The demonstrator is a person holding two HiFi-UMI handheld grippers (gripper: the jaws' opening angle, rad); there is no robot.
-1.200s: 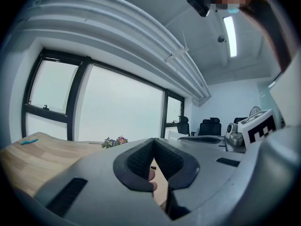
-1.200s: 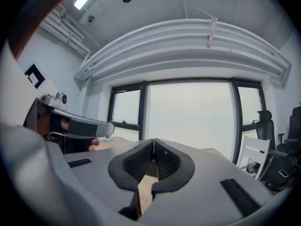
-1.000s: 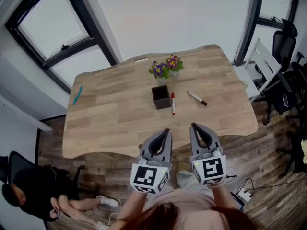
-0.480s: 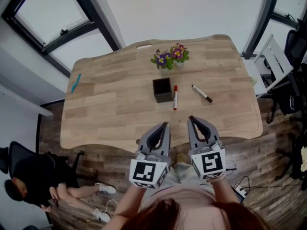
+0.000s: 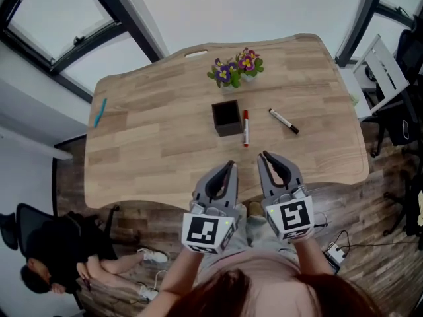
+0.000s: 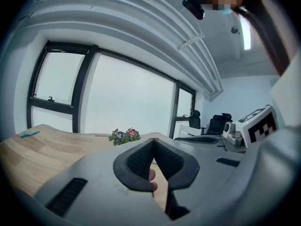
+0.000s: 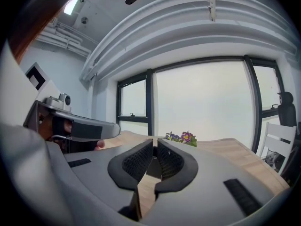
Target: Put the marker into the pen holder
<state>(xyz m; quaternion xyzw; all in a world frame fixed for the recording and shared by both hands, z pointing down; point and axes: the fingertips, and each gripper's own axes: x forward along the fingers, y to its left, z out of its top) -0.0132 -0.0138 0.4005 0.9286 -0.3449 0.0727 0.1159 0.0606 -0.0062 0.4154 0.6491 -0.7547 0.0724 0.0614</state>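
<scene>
A black square pen holder (image 5: 226,117) stands at the middle of the wooden table (image 5: 152,150). A red marker (image 5: 246,127) lies just to its right. A white marker with black ends (image 5: 284,121) lies further right. My left gripper (image 5: 230,166) hovers over the table's near edge, shut and holding nothing. My right gripper (image 5: 262,156) is beside it, below the red marker, its jaws drawn to a thin slit with nothing between them. In the left gripper view the left gripper (image 6: 153,141) has its tips touching. The right gripper (image 7: 154,142) points toward the flowers.
A small pot of purple and pink flowers (image 5: 236,68) stands behind the pen holder. A blue pen (image 5: 99,112) lies at the table's left edge. A person in black sits on the floor at lower left (image 5: 59,256). Chairs (image 5: 386,71) stand to the right.
The head view has shifted, so the table sits slightly higher in frame. Both grippers have edged a little forward toward the table edge. Nothing on the table has moved.
</scene>
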